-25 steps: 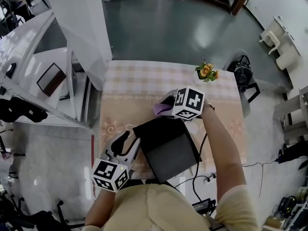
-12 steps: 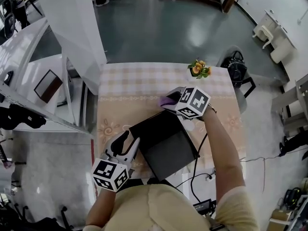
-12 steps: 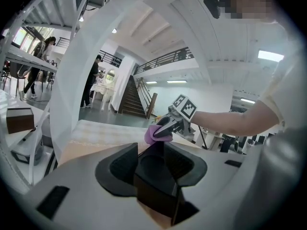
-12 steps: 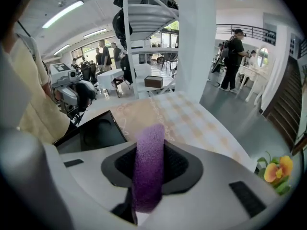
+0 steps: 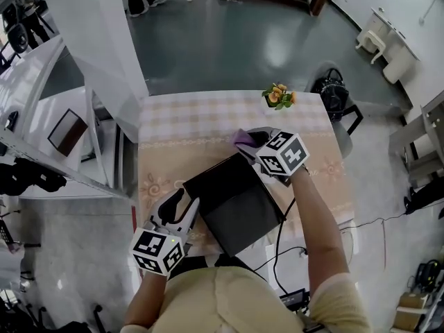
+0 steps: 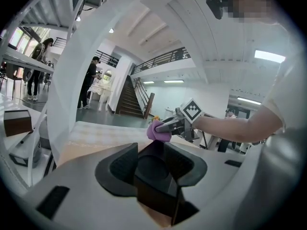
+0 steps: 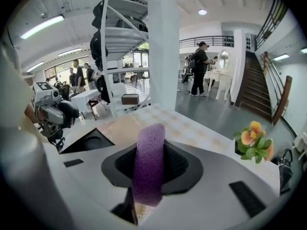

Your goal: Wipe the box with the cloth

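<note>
The black box (image 5: 236,203) stands on the table with one corner toward me. My left gripper (image 5: 182,205) is shut on the box's near left corner; in the left gripper view its pads (image 6: 120,169) clamp the dark box (image 6: 158,195). At the box's far corner, my right gripper (image 5: 251,143) is shut on the purple cloth (image 5: 243,138). The cloth (image 7: 149,143) stands as a folded strip between that gripper's (image 7: 151,166) pads. From the left gripper view the cloth (image 6: 157,131) rests against the box's far top edge.
The table (image 5: 173,123) has a checked and patterned cover. A small pot of orange flowers (image 5: 277,96) stands at its far right edge. A white shelf rack (image 5: 83,116) runs along the left. A black cable (image 5: 281,234) hangs off the near right side.
My right gripper has rolled and slid with the cloth along the box's far edge toward the far corner. The left gripper has kept its hold on the box.
</note>
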`<state>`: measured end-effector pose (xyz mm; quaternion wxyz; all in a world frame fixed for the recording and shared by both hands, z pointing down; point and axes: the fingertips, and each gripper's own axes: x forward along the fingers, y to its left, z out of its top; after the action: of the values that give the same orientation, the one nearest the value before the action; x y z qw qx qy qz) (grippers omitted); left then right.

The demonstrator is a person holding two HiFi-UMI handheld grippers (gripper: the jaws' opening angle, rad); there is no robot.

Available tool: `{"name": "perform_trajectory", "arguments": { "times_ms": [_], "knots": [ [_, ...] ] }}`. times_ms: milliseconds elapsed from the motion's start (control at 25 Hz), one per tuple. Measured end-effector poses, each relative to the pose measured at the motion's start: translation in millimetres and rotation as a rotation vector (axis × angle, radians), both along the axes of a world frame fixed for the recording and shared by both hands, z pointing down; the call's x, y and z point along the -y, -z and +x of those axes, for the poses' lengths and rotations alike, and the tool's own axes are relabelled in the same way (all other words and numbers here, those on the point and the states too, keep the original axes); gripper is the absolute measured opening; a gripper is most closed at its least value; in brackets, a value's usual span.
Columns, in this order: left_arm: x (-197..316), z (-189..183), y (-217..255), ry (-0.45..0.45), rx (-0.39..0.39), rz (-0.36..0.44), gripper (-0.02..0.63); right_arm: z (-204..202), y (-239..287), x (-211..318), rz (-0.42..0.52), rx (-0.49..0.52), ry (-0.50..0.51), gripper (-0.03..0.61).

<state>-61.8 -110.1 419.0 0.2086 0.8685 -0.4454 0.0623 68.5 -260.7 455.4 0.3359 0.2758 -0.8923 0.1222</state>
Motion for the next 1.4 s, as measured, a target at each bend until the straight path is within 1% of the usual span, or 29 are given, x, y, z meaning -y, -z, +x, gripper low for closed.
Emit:
{"name": "perform_trajectory", "arguments": {
  "times_ms": [160, 360, 520, 600, 760, 880, 1080, 1400],
  "knots": [
    [-2.2, -0.3, 1.0, -0.008, 0.0, 0.003, 0.17, 9.8, 7.7, -6.4, 0.046, 0.016, -0.107, 0.12],
    [-7.0, 1.8, 4.1, -0.022, 0.002, 0.012, 0.17, 16.6, 14.1, -25.6, 0.134, -0.011, -0.16, 0.12],
    [-8.9, 1.8, 6.6, -0.025, 0.003, 0.021, 0.17, 24.4, 17.8, -33.5, 0.236, -0.035, -0.223, 0.12],
    [-9.7, 1.8, 7.6, -0.026, 0.002, 0.023, 0.17, 30.7, 19.6, -32.1, 0.263, -0.001, -0.281, 0.118],
    [-12.9, 5.2, 8.8, -0.036, 0.004, 0.026, 0.17, 42.4, 19.1, -26.4, 0.253, 0.096, -0.385, 0.117],
    [-15.0, 7.3, 7.1, -0.039, 0.007, 0.023, 0.17, 45.4, 17.7, -20.8, 0.252, 0.12, -0.403, 0.114],
    [-18.9, 5.8, 7.6, -0.034, 0.011, 0.024, 0.17, 42.1, 17.5, -9.2, 0.263, 0.113, -0.4, 0.112],
    [-22.4, -9.5, 5.2, 0.014, 0.023, 0.018, 0.169, 31.1, 7.1, 16.3, 0.274, 0.103, -0.387, 0.111]
  ]
}}
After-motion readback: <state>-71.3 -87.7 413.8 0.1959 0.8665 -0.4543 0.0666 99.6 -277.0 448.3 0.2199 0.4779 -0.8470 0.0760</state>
